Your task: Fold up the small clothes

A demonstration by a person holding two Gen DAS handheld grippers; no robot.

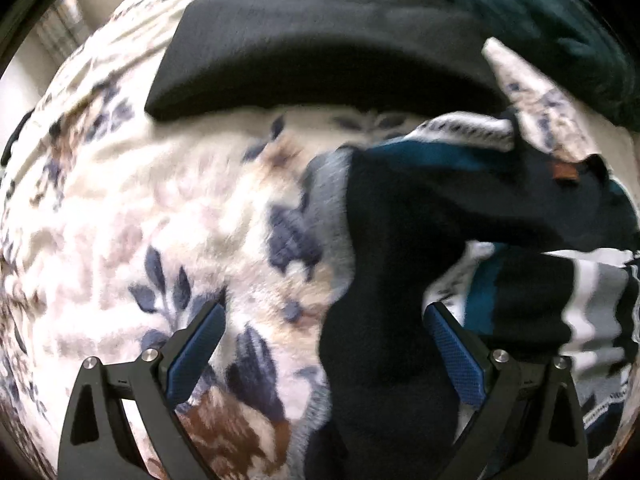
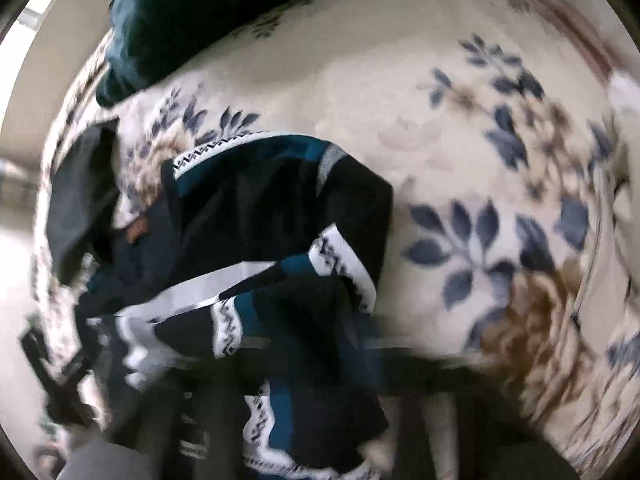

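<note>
A dark navy garment (image 1: 384,264) lies on the floral blanket (image 1: 160,208), running down between the blue pads (image 1: 196,352) of my left gripper (image 1: 326,356), which is open and not pressing on it. To its right is a navy, teal and white patterned garment (image 1: 532,300), bunched and blurred. In the right wrist view that patterned garment (image 2: 260,248) is crumpled over the lower middle. There my right gripper (image 2: 320,360) is shut, its fingers lost in blur and cloth, apparently pinching the garment's folds.
A black cushion (image 1: 320,52) lies behind the clothes and a dark green plush cloth (image 1: 528,12) (image 2: 180,12) sits at the back. Dark grey fabric (image 2: 80,200) lies at the left. The floral blanket (image 2: 460,128) spreads to the right.
</note>
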